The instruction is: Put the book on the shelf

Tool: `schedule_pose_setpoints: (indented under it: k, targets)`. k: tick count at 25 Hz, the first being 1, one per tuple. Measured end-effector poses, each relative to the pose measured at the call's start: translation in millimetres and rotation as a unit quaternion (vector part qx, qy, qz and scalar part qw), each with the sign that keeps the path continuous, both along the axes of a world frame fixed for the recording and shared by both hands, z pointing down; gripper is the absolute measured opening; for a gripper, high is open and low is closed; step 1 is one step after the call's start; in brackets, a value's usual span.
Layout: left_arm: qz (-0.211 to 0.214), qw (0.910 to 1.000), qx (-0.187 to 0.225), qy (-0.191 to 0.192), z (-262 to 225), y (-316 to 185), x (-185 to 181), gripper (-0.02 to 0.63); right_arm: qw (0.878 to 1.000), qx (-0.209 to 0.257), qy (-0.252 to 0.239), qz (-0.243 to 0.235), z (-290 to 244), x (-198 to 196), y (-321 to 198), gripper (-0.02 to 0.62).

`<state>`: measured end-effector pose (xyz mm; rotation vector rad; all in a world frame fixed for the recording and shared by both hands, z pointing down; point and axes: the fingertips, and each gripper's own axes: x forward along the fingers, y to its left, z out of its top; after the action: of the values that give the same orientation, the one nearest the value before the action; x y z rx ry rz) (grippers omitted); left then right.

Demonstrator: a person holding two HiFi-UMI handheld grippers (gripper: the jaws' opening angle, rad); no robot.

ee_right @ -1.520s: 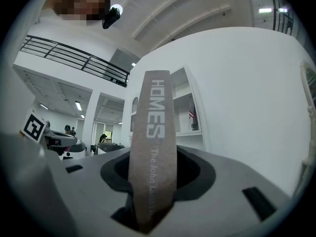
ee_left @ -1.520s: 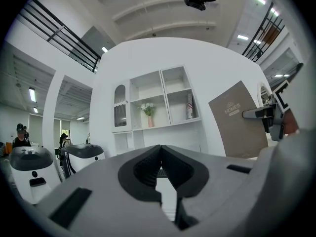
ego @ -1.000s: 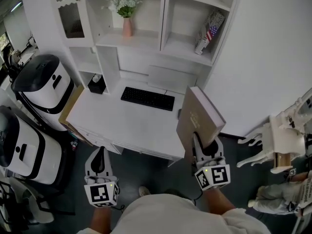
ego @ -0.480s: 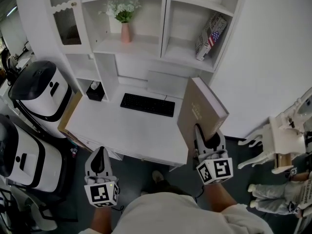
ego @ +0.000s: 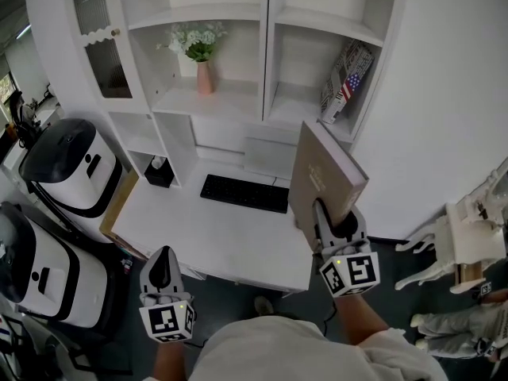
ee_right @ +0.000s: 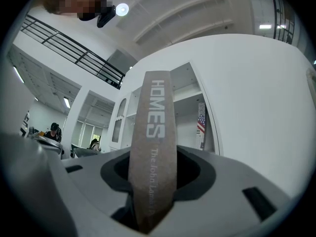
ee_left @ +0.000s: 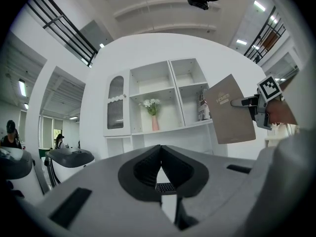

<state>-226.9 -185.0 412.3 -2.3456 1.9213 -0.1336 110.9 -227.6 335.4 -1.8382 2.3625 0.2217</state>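
A large brown book (ego: 324,175) with "HOMES" on its spine (ee_right: 154,147) stands upright in my right gripper (ego: 332,227), which is shut on its lower edge. The book's top reaches the lower edge of the right compartment of the white shelf unit (ego: 305,111), in front of it. In the left gripper view the book (ee_left: 229,110) shows at the right, before the shelf (ee_left: 163,127). My left gripper (ego: 163,270) hangs low at the left, below the desk's front edge, with its jaws together and nothing in them.
A flag-covered book (ego: 346,70) leans in the right compartment. A pink vase with flowers (ego: 204,68) stands in the left one. Under the shelves a white desk (ego: 198,232) carries a black keyboard (ego: 244,194). White machines (ego: 71,165) stand left, a white chair (ego: 468,244) right.
The shelf unit has come closer and sits lower in the head view. My right gripper has carried the book up and toward the right compartment. The left gripper keeps its place.
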Motion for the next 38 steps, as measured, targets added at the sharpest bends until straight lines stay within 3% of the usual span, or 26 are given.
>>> schedule_pose_setpoints:
  k: [8,20,38]
  targets:
    - [-0.003,1.0,-0.003,0.005,1.8,-25.1,1.5,0.002,1.0,0.013,0.005,0.005,-22.9,0.1,-38.5,0.178]
    - [0.007,0.9999,-0.011,0.011,9.8,-43.3,-0.4,0.002,0.998,0.036,-0.001,0.051,-61.3,1.4,-86.3,0.178]
    - [-0.013,0.9995,-0.021,0.018,18.1,-51.1,-21.4,0.002,0.992,0.064,0.003,0.108,-109.8,1.7,-140.7,0.178]
